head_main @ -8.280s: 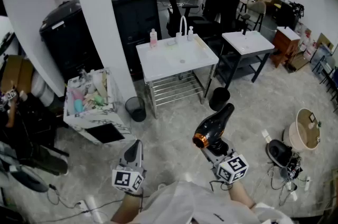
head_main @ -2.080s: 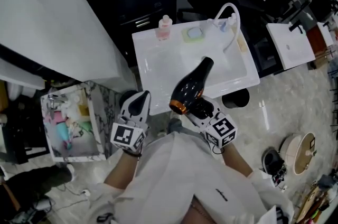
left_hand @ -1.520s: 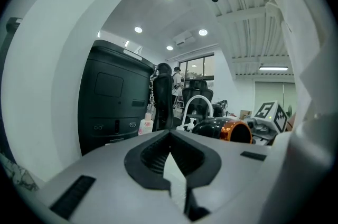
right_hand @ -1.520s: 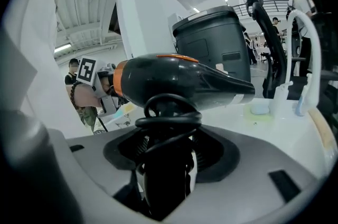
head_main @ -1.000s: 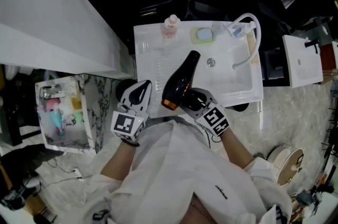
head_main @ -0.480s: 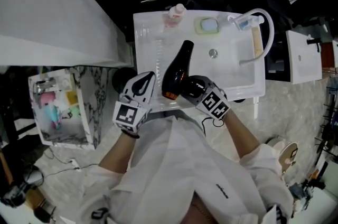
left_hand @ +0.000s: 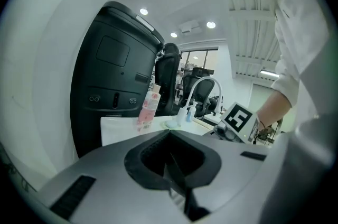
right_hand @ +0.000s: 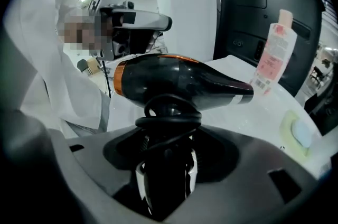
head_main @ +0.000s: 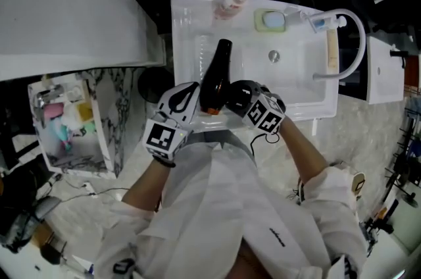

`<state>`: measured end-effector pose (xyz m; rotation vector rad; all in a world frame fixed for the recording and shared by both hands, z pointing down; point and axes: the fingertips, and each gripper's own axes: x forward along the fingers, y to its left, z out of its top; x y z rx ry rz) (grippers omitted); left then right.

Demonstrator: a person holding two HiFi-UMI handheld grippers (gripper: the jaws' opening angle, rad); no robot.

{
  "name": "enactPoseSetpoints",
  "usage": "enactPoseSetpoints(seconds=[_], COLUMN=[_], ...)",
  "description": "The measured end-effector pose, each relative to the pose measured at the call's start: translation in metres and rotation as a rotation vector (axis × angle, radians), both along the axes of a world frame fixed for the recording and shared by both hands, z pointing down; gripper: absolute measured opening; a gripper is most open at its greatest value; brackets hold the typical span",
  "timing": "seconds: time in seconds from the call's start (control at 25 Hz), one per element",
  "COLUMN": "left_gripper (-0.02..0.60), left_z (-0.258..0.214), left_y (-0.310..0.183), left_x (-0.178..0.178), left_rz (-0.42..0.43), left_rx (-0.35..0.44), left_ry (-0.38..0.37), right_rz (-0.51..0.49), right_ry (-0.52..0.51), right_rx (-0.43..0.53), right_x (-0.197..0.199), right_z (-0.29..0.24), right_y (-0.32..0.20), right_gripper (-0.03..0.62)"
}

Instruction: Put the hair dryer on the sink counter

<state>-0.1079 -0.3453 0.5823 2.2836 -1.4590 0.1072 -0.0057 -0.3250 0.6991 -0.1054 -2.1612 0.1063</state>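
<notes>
Since we stood well back across the room some seconds ago, the white sink worktop (head_main: 187, 34) has come to fill the upper middle of the head view. The glossy black hair dryer with the orange ring (head_main: 214, 74) now hangs over its flat left part instead of over the floor. Against half a second ago, the nozzle has swung from a slant to nearly straight up the frame, toward the pink plastic bottle (head_main: 231, 2) at the back edge.

Our right claw (head_main: 230, 95) has not altered its hold. In the right gripper view its jaws stand fairly wide yet clamped on the dryer's black handle, with the cord looped just above them. Our left claw (head_main: 186, 92) sits just left of the orange end, jaws together with nothing between them, and takes no part.

We judge the carrying to be all but done, leaving only the lowering and the letting go. In the right gripper view the body seems to ride a little above the white surface, though we cannot tell for certain that nothing touches. The sunken basin (head_main: 283, 74) lies just to the right in the head view. We would therefore lay the hair dryer down on the flat stretch where it is, clear of the bottle and the pale green soap dish (head_main: 271, 21).
</notes>
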Motion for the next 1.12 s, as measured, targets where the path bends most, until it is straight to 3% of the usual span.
enactPoseSetpoints(seconds=[0.72,1.12], left_gripper=[0.023,0.023], left_z=[0.024,0.028], left_y=[0.010,0.019], left_x=[0.004,0.001], left_rz=[0.039,0.014], left_rx=[-0.020,-0.037], left_ry=[0.010,0.009], right_rz=[-0.157,-0.166], right_ry=[0.092,0.087], right_rx=[0.036,-0.003], right_x=[-0.005,-0.008], right_z=[0.046,0.057], right_y=[-0.003,-0.005], right_gripper=[0.275,0.279])
